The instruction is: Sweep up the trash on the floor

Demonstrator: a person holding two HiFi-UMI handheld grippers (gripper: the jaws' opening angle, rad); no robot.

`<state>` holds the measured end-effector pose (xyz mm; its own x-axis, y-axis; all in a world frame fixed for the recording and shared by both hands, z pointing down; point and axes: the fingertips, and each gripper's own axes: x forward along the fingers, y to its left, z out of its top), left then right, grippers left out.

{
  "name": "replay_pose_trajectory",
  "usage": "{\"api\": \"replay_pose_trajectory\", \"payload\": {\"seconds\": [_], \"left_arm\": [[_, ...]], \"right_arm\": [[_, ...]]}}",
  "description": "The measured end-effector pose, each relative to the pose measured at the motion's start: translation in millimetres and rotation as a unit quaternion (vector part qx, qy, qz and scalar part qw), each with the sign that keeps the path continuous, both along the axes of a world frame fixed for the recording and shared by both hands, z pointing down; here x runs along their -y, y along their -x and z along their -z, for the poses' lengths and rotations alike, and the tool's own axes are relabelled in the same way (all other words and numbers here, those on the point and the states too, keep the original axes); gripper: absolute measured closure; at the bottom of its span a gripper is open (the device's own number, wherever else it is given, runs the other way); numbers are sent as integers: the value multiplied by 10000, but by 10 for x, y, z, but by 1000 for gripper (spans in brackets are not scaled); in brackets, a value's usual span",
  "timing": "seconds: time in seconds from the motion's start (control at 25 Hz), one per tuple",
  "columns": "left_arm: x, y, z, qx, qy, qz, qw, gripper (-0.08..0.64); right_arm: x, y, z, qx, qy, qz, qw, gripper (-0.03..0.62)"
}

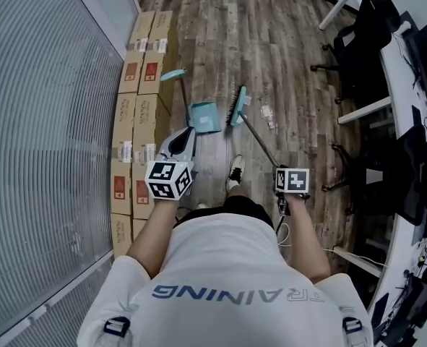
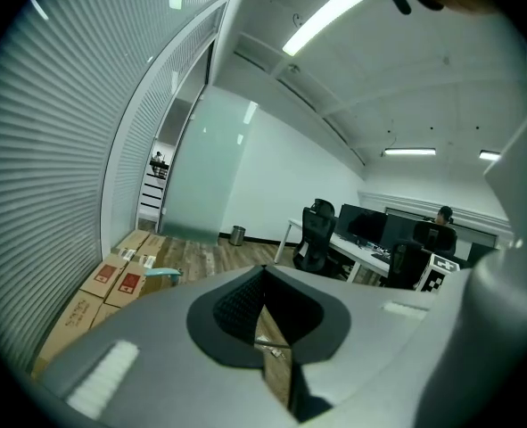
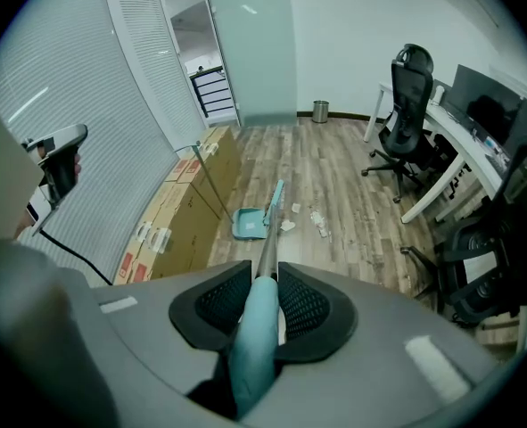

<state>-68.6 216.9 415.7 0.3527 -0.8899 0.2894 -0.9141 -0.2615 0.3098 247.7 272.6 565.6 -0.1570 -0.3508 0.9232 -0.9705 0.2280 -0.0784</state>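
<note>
Wood floor w/ cardboard boxes along the blinds. Head view: teal dustpan stands just beside the broom head. Paper trash lies just right of the bristles, not yet in the pan. Best bet: short low strokes, bristles flat, nudging scraps toward the pan mouth w/o scattering. Left gripper view: left gripper pressed together, nothing btwn the pads. Right gripper view: right gripper pinching the teal handle of the broom, aimed steeply down.
</note>
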Motion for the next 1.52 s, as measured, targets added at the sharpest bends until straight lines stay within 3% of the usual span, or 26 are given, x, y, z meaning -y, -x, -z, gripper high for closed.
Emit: {"api": "replay_pose_trajectory", "payload": {"seconds": [0.4, 0.64, 0.76, 1.0, 1.12, 1.24, 1.52], "left_arm": [[1276, -25, 85, 189, 83, 345, 9992, 558], [1787, -10, -72, 514, 322, 494, 9969, 558], [1968, 143, -167, 642, 480, 554, 9952, 558], [2272, 646, -392, 519, 693, 662, 9940, 558], [2488, 881, -540, 461, 754, 464, 9950, 558], [2675, 1094, -749, 638, 934, 8, 9936, 558], [2948, 1331, -1261, 1309, 1253, -1297, 9749, 486]], "right_arm": [[1385, -73, -39, 146, 68, 243, 9996, 483], [2043, -159, -215, 215, 213, 408, 9987, 483], [2240, -172, -284, 215, 357, 446, 9981, 483], [2421, -43, -384, 35, 565, 216, 9982, 483], [2486, 123, -399, -109, 605, -20, 9981, 483], [2469, 314, -377, -164, 662, -408, 9968, 484], [2481, 637, -431, -156, 766, -844, 9934, 483]]}}
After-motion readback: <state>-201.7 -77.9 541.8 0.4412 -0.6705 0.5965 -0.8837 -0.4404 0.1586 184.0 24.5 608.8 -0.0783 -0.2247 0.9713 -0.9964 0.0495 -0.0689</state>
